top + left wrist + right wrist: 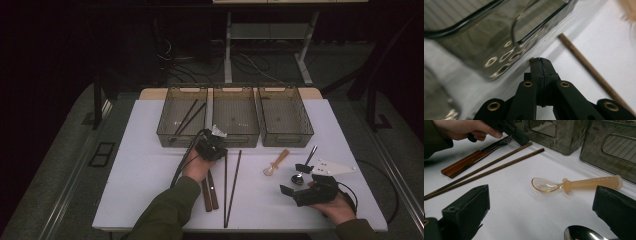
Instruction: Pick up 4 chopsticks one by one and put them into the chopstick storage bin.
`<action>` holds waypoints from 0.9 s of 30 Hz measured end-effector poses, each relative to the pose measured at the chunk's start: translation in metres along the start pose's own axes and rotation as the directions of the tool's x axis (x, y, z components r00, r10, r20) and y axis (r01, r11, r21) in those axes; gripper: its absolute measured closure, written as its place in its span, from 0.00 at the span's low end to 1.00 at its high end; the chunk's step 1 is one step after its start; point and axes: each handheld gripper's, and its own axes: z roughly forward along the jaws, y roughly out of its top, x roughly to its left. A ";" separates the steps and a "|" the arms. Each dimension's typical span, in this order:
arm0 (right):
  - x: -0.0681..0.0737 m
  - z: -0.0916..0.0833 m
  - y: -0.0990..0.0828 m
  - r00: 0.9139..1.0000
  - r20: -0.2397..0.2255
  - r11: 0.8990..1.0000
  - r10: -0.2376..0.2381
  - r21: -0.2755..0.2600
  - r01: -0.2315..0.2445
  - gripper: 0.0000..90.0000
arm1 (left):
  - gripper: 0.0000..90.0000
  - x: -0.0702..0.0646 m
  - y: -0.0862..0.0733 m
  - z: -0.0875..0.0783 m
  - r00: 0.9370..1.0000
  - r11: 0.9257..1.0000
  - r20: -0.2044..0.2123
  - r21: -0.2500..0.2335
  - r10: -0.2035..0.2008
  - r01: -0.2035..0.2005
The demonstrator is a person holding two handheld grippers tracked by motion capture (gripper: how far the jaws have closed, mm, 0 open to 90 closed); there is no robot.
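We are sorting cutlery from the bench (150,190) into the three bins. The left tool (540,60) has its jaws pressed together on the tip of a chopstick (225,190), just beside the left bin (167,131), where two chopsticks already lie. The chopstick's far end rests on the bench, with its mate (234,185) alongside. We judge the step in hand to be lifting this chopstick over the rim. We keep the grip firm, since a thin stick pivots easily; we raise it until the trailing end clears the wall, then lay it parallel to the others. The right tool (295,181) rests wide open and empty near the amber spoon (574,185).
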 end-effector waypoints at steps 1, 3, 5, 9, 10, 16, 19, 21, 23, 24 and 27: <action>0.000 0.000 0.000 1.000 0.000 1.000 0.000 0.000 0.000 0.01 | 0.99 -0.002 0.001 0.001 1.000 1.000 0.002 -0.001 0.001 -0.001; 0.000 0.000 0.000 1.000 0.001 1.000 0.001 -0.001 -0.001 0.02 | 0.99 -0.004 0.003 0.004 1.000 1.000 0.011 -0.007 0.002 -0.002; 0.000 0.000 0.000 1.000 0.000 1.000 0.001 -0.001 -0.001 0.01 | 0.99 -0.007 0.004 0.006 1.000 1.000 0.021 -0.010 0.003 -0.003; 0.000 0.000 0.000 1.000 -0.001 1.000 0.000 -0.001 0.000 0.01 | 0.99 -0.012 0.008 0.010 0.999 1.000 0.033 -0.017 0.004 -0.003; 0.000 0.000 0.000 1.000 -0.001 1.000 0.000 -0.001 0.000 0.01 | 0.99 -0.013 0.008 0.011 0.999 1.000 0.038 -0.015 0.003 -0.003; 0.000 0.000 0.000 1.000 -0.001 1.000 0.000 -0.001 0.000 0.01 | 0.99 -0.017 0.010 0.014 0.999 1.000 0.048 -0.030 -0.003 0.005; 0.000 0.000 0.000 1.000 -0.001 1.000 0.000 -0.001 0.000 0.01 | 0.99 -0.017 0.010 0.015 0.999 0.999 0.053 -0.032 -0.007 0.009; 0.000 0.000 0.000 1.000 0.000 1.000 -0.001 -0.002 0.001 0.01 | 0.99 -0.018 0.011 0.015 0.998 0.999 0.058 -0.034 -0.010 0.012; 0.000 0.000 0.000 1.000 0.000 1.000 0.000 -0.003 0.000 0.01 | 0.99 -0.020 0.011 0.017 0.998 0.999 0.061 -0.036 -0.012 0.014; 0.000 0.000 0.000 1.000 0.001 1.000 -0.001 -0.003 0.001 0.01 | 0.99 -0.020 0.012 0.017 0.998 0.999 0.060 -0.037 -0.016 0.018; 0.000 -0.001 0.000 1.000 0.003 1.000 -0.001 -0.005 0.001 0.01 | 0.93 -0.020 0.013 0.015 0.998 0.999 0.051 -0.043 -0.024 0.027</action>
